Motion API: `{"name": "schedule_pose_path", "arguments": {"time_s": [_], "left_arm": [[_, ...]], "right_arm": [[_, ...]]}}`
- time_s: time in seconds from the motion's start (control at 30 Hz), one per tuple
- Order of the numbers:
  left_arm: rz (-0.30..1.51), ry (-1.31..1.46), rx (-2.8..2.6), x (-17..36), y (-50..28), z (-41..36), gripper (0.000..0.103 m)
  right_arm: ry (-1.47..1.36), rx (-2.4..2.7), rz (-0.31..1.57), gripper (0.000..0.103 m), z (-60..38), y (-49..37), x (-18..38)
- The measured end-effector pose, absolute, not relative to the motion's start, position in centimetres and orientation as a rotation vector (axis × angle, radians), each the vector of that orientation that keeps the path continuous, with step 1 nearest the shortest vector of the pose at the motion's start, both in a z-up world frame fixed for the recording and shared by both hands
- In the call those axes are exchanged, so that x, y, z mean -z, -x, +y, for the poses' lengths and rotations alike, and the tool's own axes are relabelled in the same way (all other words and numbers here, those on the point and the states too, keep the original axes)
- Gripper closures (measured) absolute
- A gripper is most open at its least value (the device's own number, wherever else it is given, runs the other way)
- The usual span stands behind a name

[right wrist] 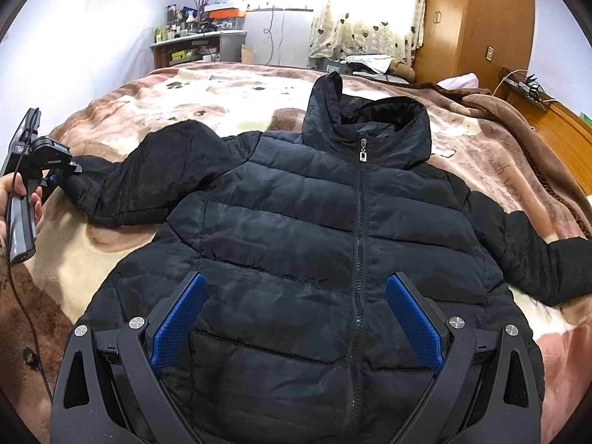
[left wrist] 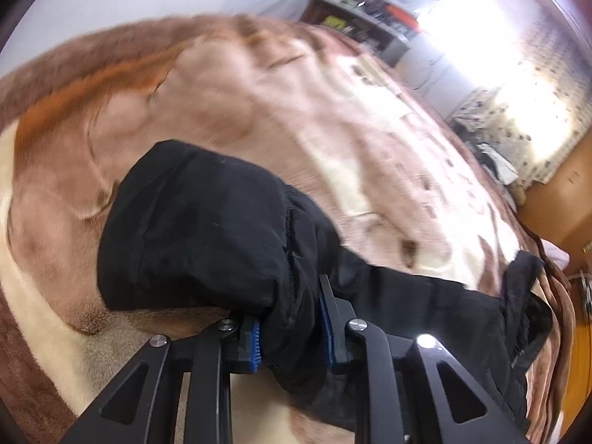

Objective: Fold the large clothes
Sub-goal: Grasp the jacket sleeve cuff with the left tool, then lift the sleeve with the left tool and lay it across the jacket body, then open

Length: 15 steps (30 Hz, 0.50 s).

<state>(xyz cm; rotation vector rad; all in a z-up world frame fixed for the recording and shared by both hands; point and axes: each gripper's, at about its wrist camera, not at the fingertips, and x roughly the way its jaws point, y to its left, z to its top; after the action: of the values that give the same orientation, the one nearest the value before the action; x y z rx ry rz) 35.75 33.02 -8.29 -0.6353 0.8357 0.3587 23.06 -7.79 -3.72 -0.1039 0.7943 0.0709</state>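
A black hooded puffer jacket point(right wrist: 296, 244) lies front up and zipped on the bed, hood point(right wrist: 370, 118) toward the far side. My left gripper point(left wrist: 292, 318) is shut on the cuff of the jacket's sleeve point(left wrist: 207, 229); in the right wrist view this gripper point(right wrist: 55, 174) shows at the left edge, holding the sleeve point(right wrist: 148, 181) lifted and bent. My right gripper point(right wrist: 296, 288) is open and empty, hovering above the jacket's lower front. The other sleeve point(right wrist: 536, 259) lies stretched out to the right.
A brown and cream blanket point(right wrist: 207, 100) covers the bed. A cluttered shelf point(right wrist: 192, 44) stands at the far wall, a curtained window point(right wrist: 355, 18) beside it. A wooden wardrobe point(right wrist: 477, 29) and a bedside board point(right wrist: 547, 118) stand on the right.
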Motion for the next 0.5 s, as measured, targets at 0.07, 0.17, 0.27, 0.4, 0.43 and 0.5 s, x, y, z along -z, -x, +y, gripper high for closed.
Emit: {"name": "schedule_pose_path", "arguments": {"time_s": [0.07, 0.17, 0.27, 0.4, 0.43, 0.5], "left_arm": [[0.811, 0.591, -0.333, 7.0, -35.6, 31.7, 0.081], [0.765, 0.526, -0.268, 4.9, -35.0, 28.8, 0.082], [0.724, 0.467, -0.205, 2.7, -34.8, 25.6, 0.082], [0.681, 0.373, -0.130, 0.0, -34.6, 20.8, 0.082], [0.677, 0.358, -0.116, -0.4, -34.4, 19.9, 0.082], [0.671, 0.319, -0.084, -1.2, -34.1, 17.4, 0.082]], "right_arm": [[0.093, -0.066, 0.788, 0.005, -8.1, -22.9, 3.5], [0.072, -0.068, 0.777, 0.005, -8.6, -22.6, 2.9], [0.064, -0.064, 0.763, 0.005, -9.2, -22.2, 2.5], [0.040, -0.051, 0.746, 0.005, -10.6, -21.8, 1.8], [0.035, -0.047, 0.744, 0.005, -10.9, -21.7, 1.7], [0.019, -0.029, 0.736, 0.005, -12.0, -21.4, 1.4]]}}
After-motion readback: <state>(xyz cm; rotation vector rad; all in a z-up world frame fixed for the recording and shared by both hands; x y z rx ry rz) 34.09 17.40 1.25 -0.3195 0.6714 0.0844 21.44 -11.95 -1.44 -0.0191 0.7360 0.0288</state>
